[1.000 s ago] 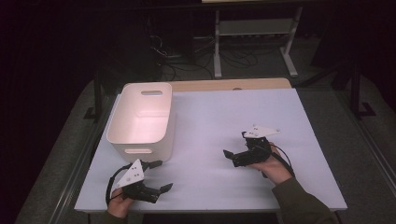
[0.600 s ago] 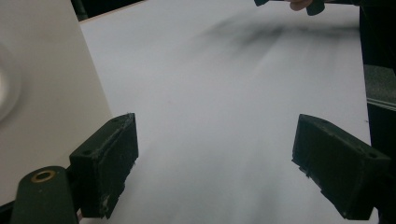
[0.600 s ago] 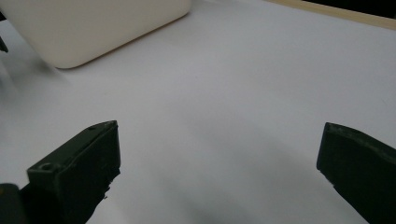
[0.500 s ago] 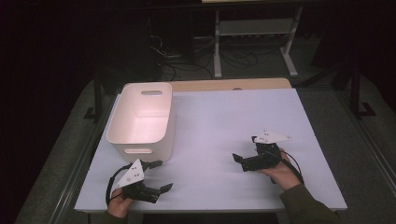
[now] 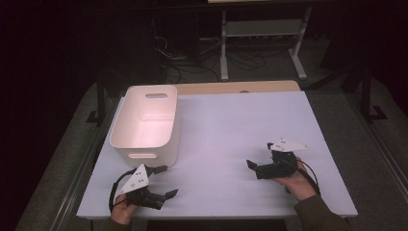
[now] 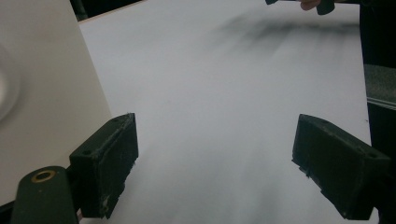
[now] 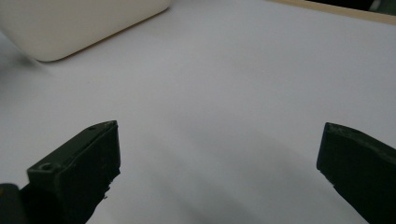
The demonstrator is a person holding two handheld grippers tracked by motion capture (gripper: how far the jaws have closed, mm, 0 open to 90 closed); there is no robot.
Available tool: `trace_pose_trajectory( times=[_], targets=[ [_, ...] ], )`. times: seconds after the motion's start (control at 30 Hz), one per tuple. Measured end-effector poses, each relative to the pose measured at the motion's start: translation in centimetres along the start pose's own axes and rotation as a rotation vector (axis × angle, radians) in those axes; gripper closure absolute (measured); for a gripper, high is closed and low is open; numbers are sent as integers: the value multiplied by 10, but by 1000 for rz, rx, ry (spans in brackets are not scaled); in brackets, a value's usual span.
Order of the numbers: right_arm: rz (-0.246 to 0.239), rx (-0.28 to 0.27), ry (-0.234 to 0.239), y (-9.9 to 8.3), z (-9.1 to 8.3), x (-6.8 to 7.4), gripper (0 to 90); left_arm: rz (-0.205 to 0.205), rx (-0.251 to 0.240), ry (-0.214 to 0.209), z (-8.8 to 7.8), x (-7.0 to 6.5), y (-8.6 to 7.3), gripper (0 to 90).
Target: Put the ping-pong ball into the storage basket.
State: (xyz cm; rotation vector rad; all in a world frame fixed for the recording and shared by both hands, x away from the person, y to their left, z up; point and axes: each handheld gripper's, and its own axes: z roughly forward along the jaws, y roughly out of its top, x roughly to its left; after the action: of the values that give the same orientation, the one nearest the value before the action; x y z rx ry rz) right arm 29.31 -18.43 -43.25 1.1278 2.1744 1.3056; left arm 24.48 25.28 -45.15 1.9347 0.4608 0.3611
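While both grippers rest low over the bare tabletop, we read the scene this way:

Left gripper (image 5: 161, 182): we hold it at the near left corner of the table (image 5: 231, 125), jaws spread wide with nothing between them; in the left gripper view the gap shows plain white surface.

Right gripper (image 5: 253, 167): we hold it at the near right, jaws pointing left toward the middle of the table, also spread wide and empty; the right gripper view shows bare table between its jaws.

White bin (image 5: 144, 122): it stands upright on the left half of the table, just beyond the left gripper, and looks empty inside as far as we can see; a handle slot shows in its far wall. In the left gripper view its near wall (image 6: 42, 93) sits just beside the left jaw.

Step in hand: we judge that we are poised before a reach, with the bin the nearest thing to grasp.

How to do it well: we should keep the jaws wide, approach the bin's rim squarely, close on the wall rather than the rounded corner, and keep the trailing cables from snagging.
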Motion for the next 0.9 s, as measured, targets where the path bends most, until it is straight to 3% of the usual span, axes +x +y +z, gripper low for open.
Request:
trace_pose_trajectory(
  times=[0.63,0.9],
  targets=[
    [15,-24,-43,-22,-18,3,0,1,-1,0,0,0,0,141],
    [-6,-19,-49,-27,-24,3,0,6,-2,-2,0,0,0,141]
  ],
)
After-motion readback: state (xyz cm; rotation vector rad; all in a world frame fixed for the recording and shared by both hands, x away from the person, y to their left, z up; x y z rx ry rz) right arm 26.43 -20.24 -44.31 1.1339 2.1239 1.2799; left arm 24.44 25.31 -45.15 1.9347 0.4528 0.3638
